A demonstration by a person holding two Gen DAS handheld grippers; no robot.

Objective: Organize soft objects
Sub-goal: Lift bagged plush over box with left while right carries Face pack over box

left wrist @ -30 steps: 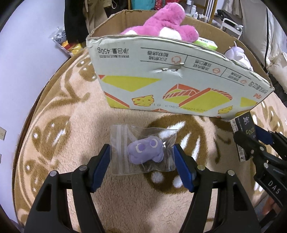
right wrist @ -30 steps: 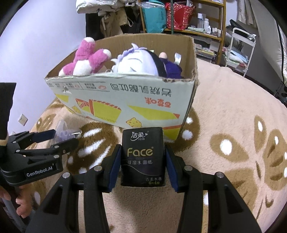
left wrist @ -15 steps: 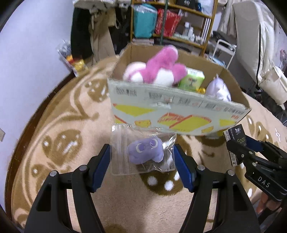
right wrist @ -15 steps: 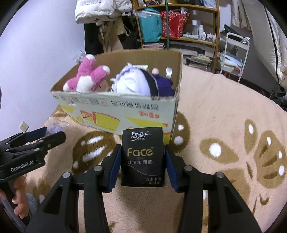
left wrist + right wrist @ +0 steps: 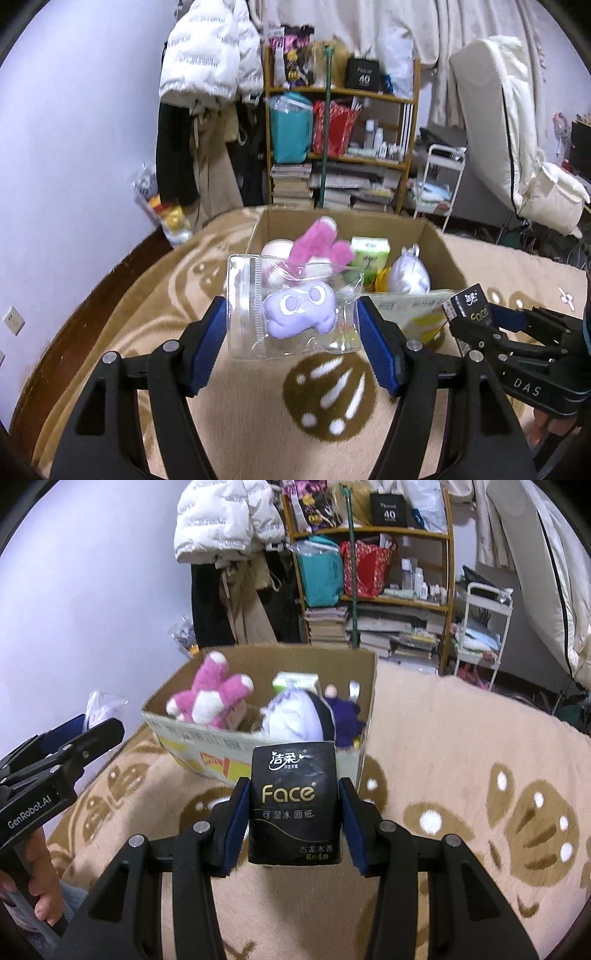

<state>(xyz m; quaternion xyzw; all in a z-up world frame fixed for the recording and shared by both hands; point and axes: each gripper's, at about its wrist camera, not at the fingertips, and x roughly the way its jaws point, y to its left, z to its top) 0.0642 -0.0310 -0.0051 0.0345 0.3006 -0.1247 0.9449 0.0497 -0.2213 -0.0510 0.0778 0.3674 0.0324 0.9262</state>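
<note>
My left gripper (image 5: 291, 325) is shut on a clear zip bag with a small purple plush (image 5: 299, 314) and holds it in the air in front of the cardboard box (image 5: 439, 243). My right gripper (image 5: 293, 812) is shut on a black "Face" tissue pack (image 5: 293, 801), raised before the box's near wall (image 5: 207, 738). The box holds a pink plush (image 5: 214, 698), a white and purple plush doll (image 5: 295, 716) and a green tissue pack (image 5: 369, 254). The right gripper also shows in the left wrist view (image 5: 476, 317), the left gripper in the right wrist view (image 5: 74, 738).
The box stands on a beige rug with brown paw prints (image 5: 461, 775). Behind it are a wooden shelf with books and bags (image 5: 340, 147), hanging coats (image 5: 207, 110), a white cart (image 5: 484, 627) and a purple wall (image 5: 74, 147).
Both grippers have risen with their loads, from near the rug to about the height of the box's rim. The box's inside now shows from above.
</note>
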